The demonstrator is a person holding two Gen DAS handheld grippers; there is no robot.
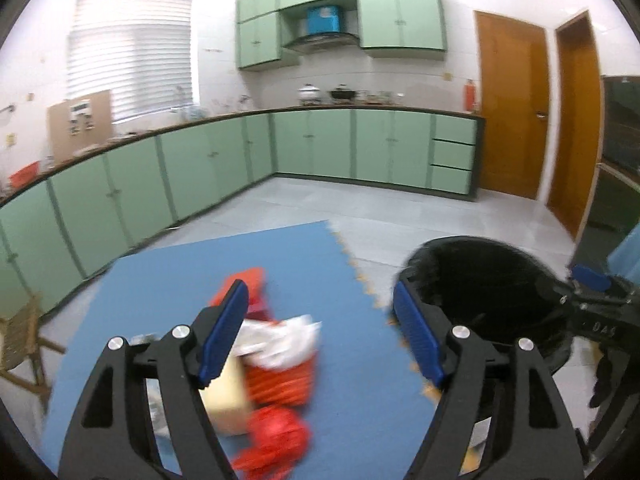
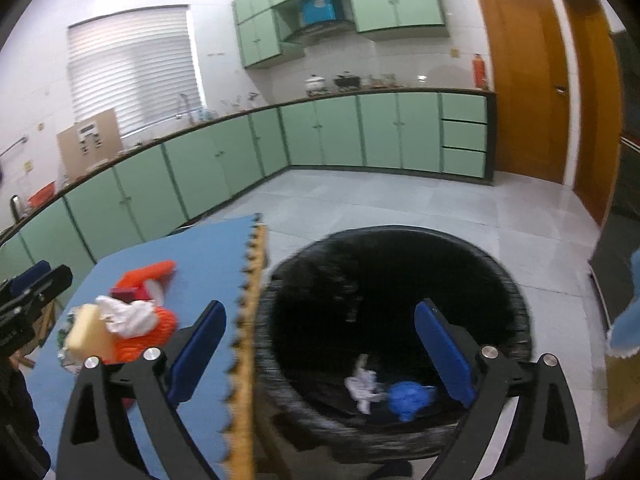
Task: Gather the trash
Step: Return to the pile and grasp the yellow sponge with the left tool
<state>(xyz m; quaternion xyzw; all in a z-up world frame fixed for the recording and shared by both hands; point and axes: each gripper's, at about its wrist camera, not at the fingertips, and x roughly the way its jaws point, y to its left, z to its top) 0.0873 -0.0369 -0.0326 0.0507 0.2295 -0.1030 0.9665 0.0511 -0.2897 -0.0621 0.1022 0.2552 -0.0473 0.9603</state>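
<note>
Blue foam mat (image 1: 200,280) is the landmark here, laid on the pale tiled kitchen floor. On the mat sits the trash pile (image 1: 276,356): blurry red wrappers, some crumpled white paper and a tan cardboard-looking piece, all bunched together. Just off the mat's jagged right edge stands a black trash bin (image 2: 400,280) with a black liner, and down inside it you can see a white crumpled scrap (image 2: 362,388) right beside a blue wad (image 2: 408,398).

Left gripper (image 1: 320,332) hangs over the mat above the pile, jaws spread wide, nothing between them. Right gripper (image 2: 320,352) is off the mat's right edge, above the bin's opening, also wide open and holding nothing. Green cabinets (image 1: 312,144) line the walls beyond the mat.
</note>
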